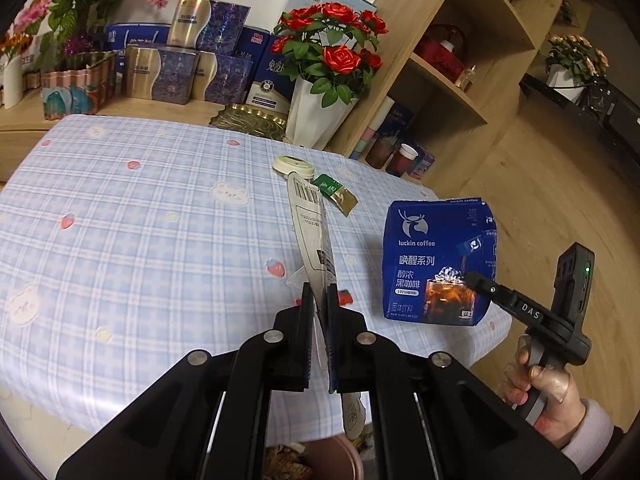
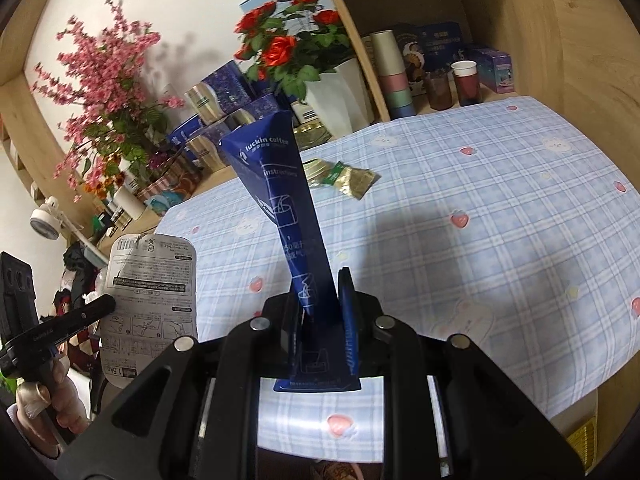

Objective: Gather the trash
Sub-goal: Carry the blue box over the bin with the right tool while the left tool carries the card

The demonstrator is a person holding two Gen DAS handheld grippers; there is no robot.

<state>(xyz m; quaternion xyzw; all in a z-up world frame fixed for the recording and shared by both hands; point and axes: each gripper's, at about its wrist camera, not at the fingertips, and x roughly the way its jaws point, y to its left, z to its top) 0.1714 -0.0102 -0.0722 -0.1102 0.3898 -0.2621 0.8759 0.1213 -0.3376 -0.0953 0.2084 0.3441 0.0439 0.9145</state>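
Observation:
My left gripper is shut on a flat white packaging card with a barcode, seen edge-on and lifted above the plaid tablecloth. At the right, my right gripper holds a blue Luckin coffee box in the air. In the right wrist view the right gripper is shut on that box, and the left gripper carries the card at the left. A cream cup lid and a green-gold wrapper lie on the table.
A pink bin holding scraps sits below the table's near edge. Red roses in a white vase, a gold tray and several gift boxes line the far side. A wooden shelf with cups stands at the right.

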